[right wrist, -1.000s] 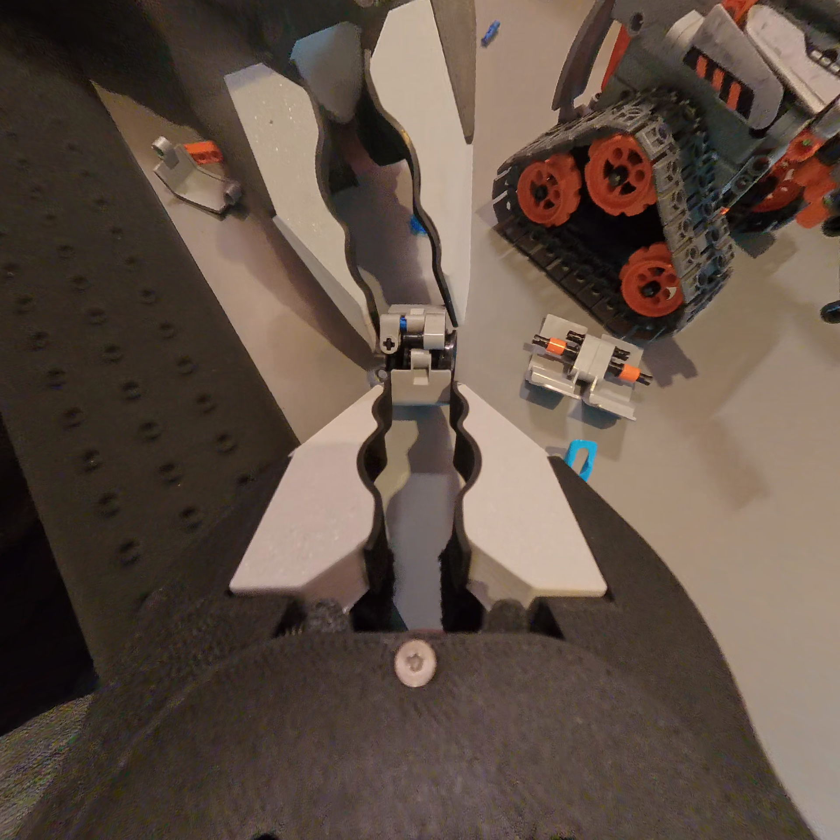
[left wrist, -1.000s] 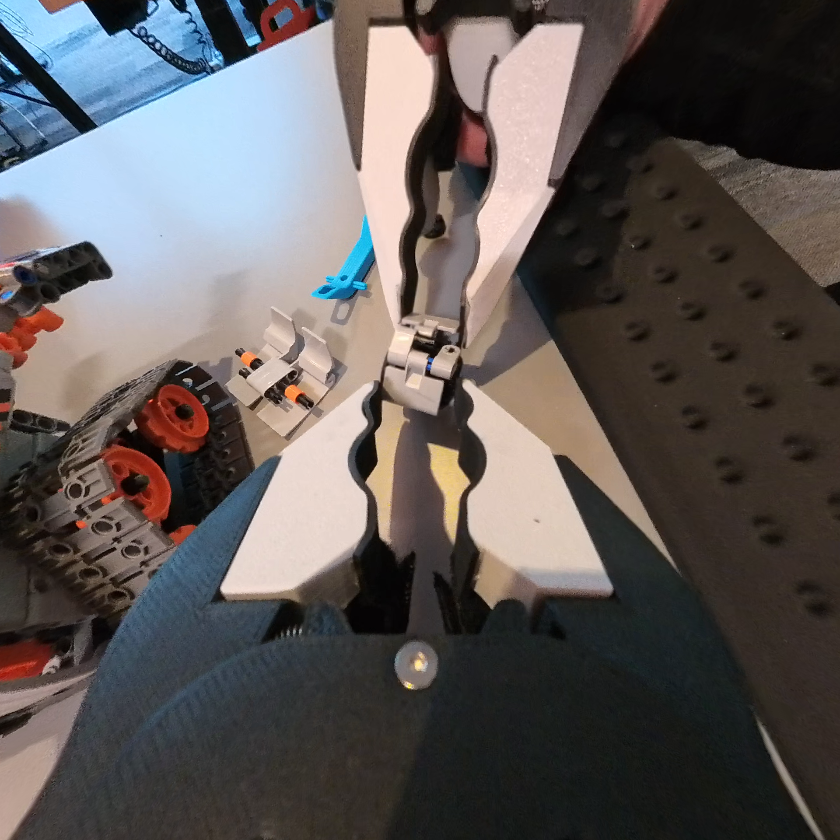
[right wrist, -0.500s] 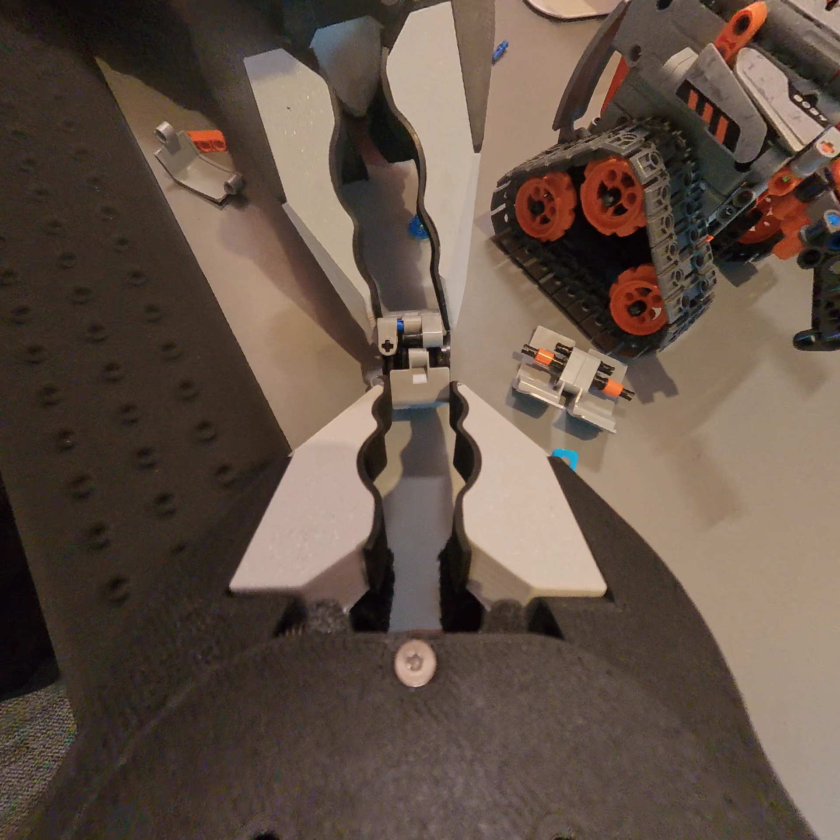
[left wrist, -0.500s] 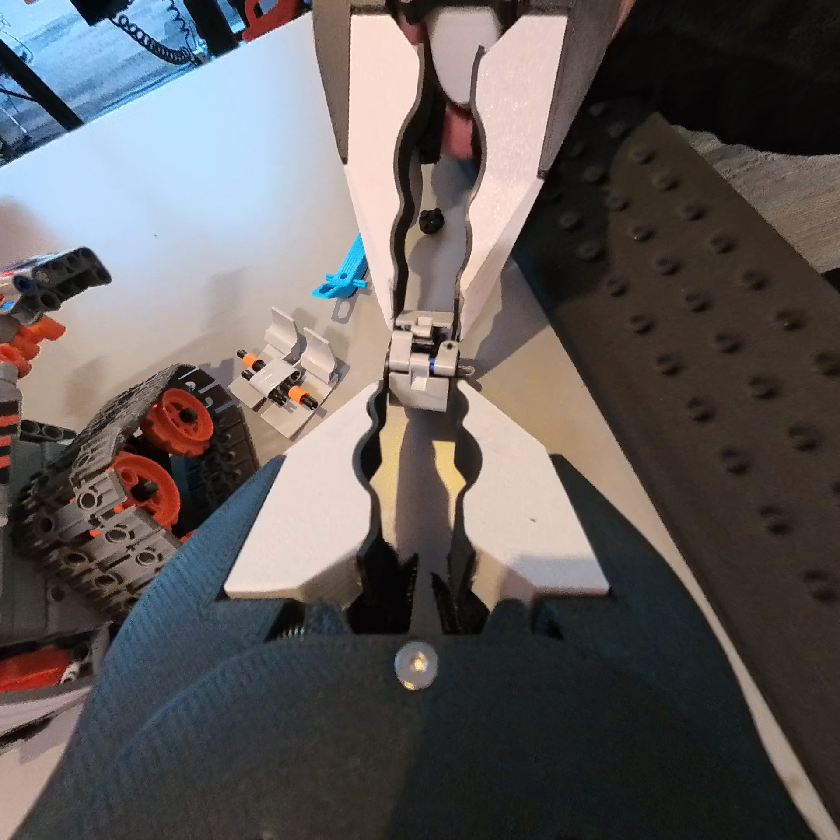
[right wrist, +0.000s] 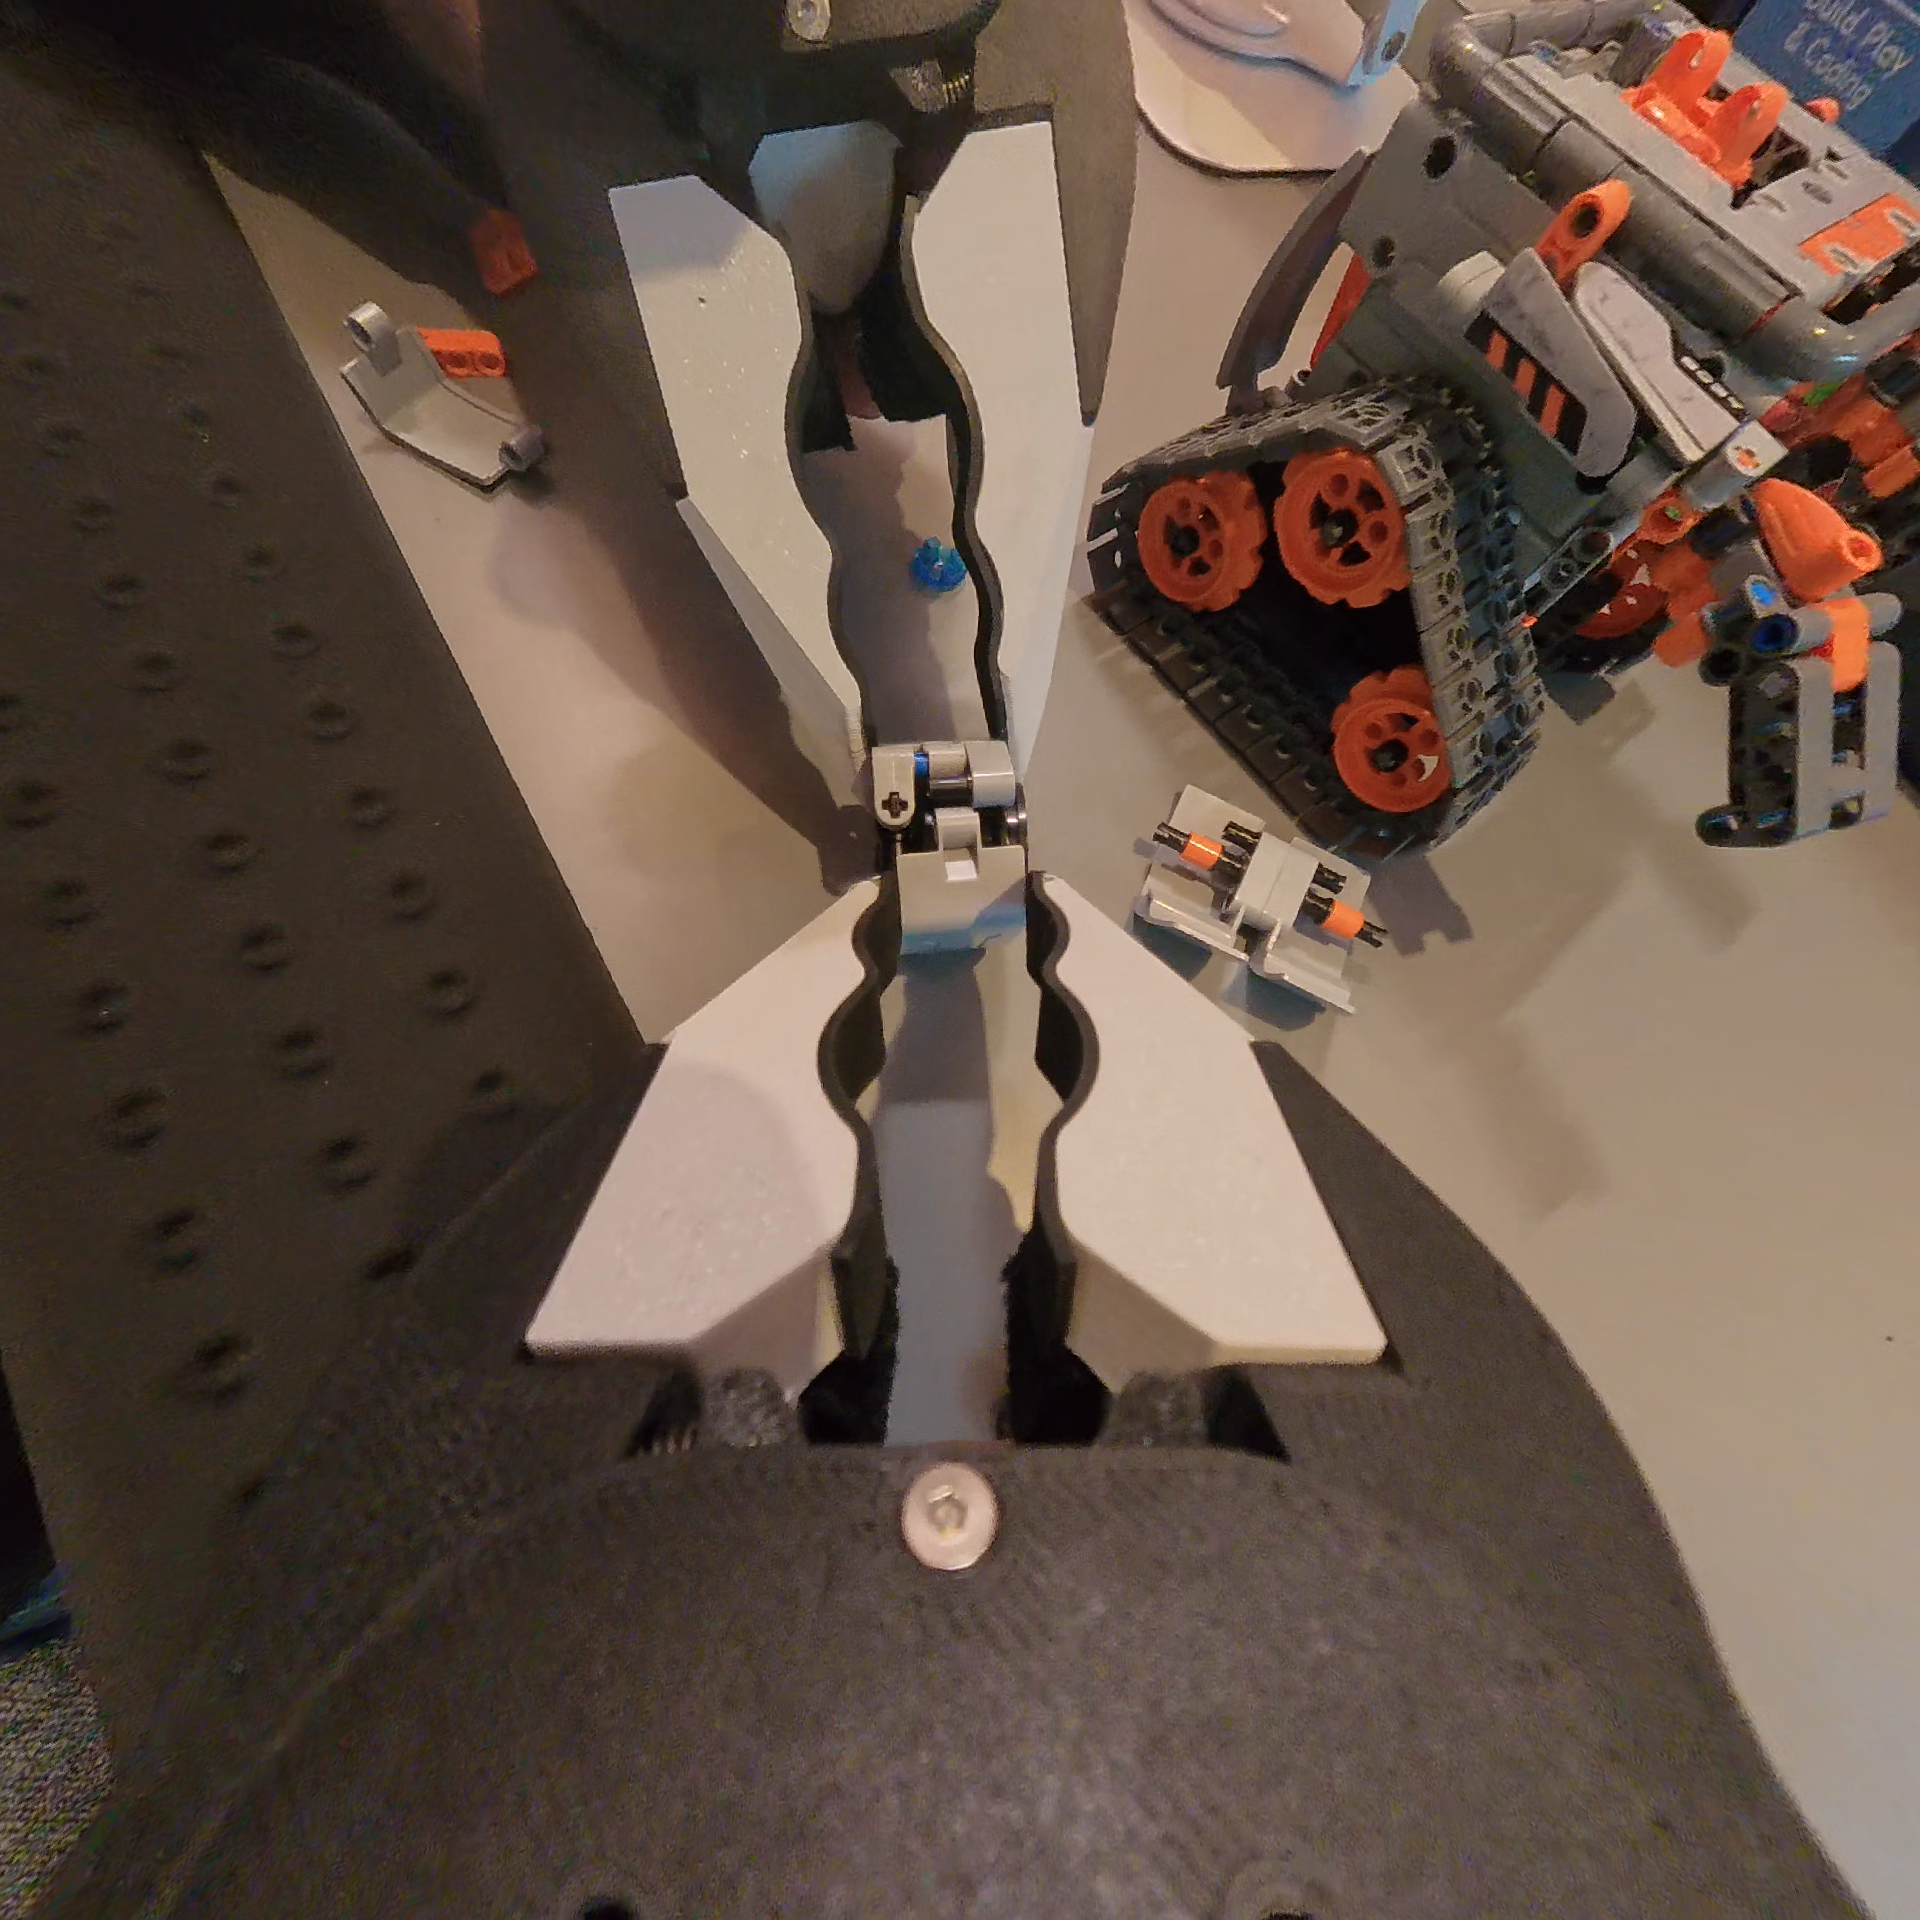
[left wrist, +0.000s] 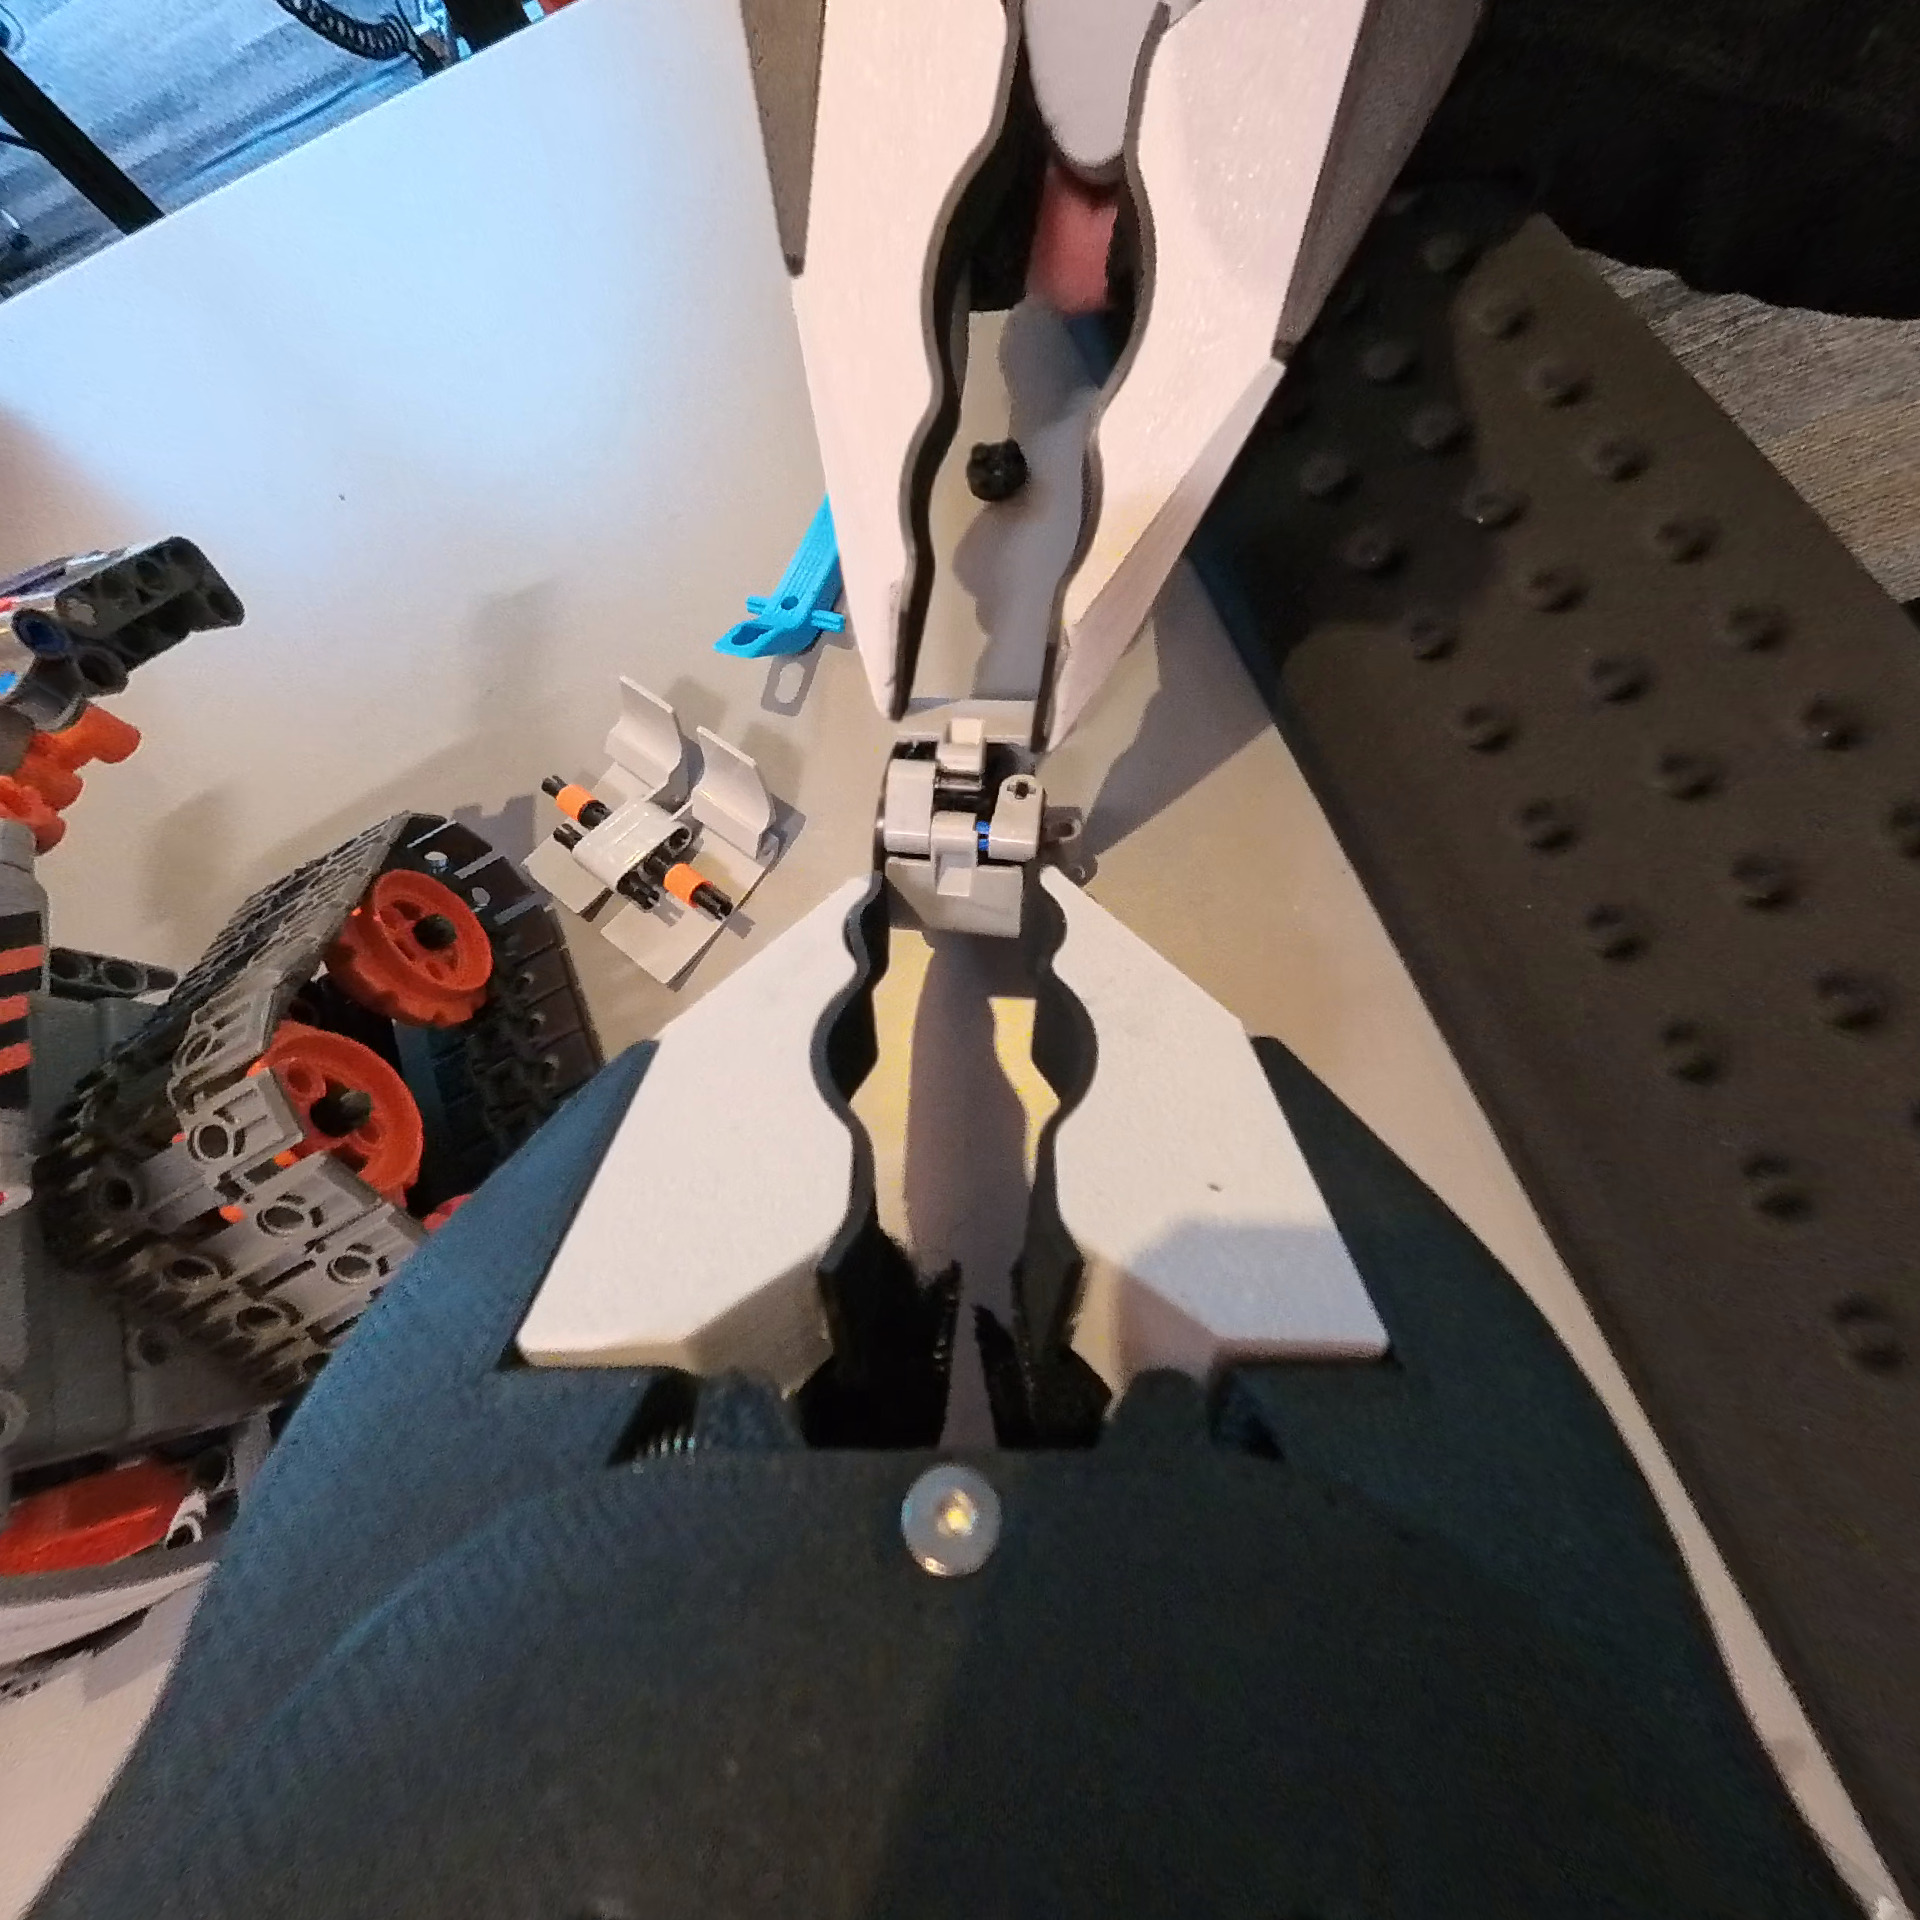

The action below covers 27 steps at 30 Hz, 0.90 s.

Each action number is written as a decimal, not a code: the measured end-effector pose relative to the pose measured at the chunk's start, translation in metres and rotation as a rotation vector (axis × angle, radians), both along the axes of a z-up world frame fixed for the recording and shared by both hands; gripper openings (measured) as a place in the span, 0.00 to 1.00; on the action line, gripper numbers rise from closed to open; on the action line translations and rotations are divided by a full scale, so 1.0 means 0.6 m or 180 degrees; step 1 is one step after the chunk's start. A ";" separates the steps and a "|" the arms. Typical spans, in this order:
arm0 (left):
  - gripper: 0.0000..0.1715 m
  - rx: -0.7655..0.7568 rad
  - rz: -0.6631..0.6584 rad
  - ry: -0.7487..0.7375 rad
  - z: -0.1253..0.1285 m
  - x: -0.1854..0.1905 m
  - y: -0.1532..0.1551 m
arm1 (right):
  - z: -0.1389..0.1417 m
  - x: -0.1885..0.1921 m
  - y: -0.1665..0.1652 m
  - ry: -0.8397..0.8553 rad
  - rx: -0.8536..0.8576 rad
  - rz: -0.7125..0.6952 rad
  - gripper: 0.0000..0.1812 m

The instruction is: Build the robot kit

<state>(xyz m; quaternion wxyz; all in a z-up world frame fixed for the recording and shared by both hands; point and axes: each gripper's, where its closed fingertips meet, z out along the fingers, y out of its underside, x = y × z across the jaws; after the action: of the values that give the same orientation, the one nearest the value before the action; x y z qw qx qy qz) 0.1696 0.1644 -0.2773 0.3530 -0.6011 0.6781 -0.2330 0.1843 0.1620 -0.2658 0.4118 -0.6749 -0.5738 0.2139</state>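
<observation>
The left gripper (left wrist: 951, 883) and the right gripper (right wrist: 961, 894) meet tip to tip over the surface (right wrist: 1558, 1195), and both pinch one small grey brick assembly (left wrist: 961, 831) between them. The left jaws are closed on its flat grey end nearest them; the right jaws, coming from the far side, are closed on the opposite end. The assembly's long axis runs straight along the line from one set of jaws to the other, so each gripper holds an end and neither is nearer. A short blue pin and a black core show at its middle, where the two halves join.

To the left of the left jaws, and to the right of the right jaws, a flat grey piece with orange and black pins (right wrist: 1262, 894) lies on the surface, near but apart. Past it stands a tracked toy vehicle (right wrist: 1340, 623) with orange wheels. A light blue strip (left wrist: 784, 613) lies just beside the right gripper's fingers (left wrist: 862, 416). A small blue stud (right wrist: 935, 566) sits beyond the right jaws, and a grey bracket with an orange part (right wrist: 436, 390) lies farther off to their left, beside a dark dimpled mat (right wrist: 208, 727).
</observation>
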 end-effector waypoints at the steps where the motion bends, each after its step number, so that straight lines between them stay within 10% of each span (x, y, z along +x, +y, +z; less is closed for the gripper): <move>1: 0.13 0.0014 -0.0012 0.0001 0.000 0.000 0.000 | 0.000 -0.001 0.000 -0.0006 0.0021 0.0012 0.12; 27: 0.13 -0.0159 -0.0061 0.0094 -0.002 0.002 -0.007 | 0.011 -0.002 -0.012 0.0232 -0.0124 0.0221 0.11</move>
<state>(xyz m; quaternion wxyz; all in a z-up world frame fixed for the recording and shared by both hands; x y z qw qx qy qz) 0.1709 0.1602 -0.2787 0.3257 -0.6066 0.6829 -0.2443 0.1831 0.1549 -0.2590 0.4114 -0.6543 -0.5773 0.2636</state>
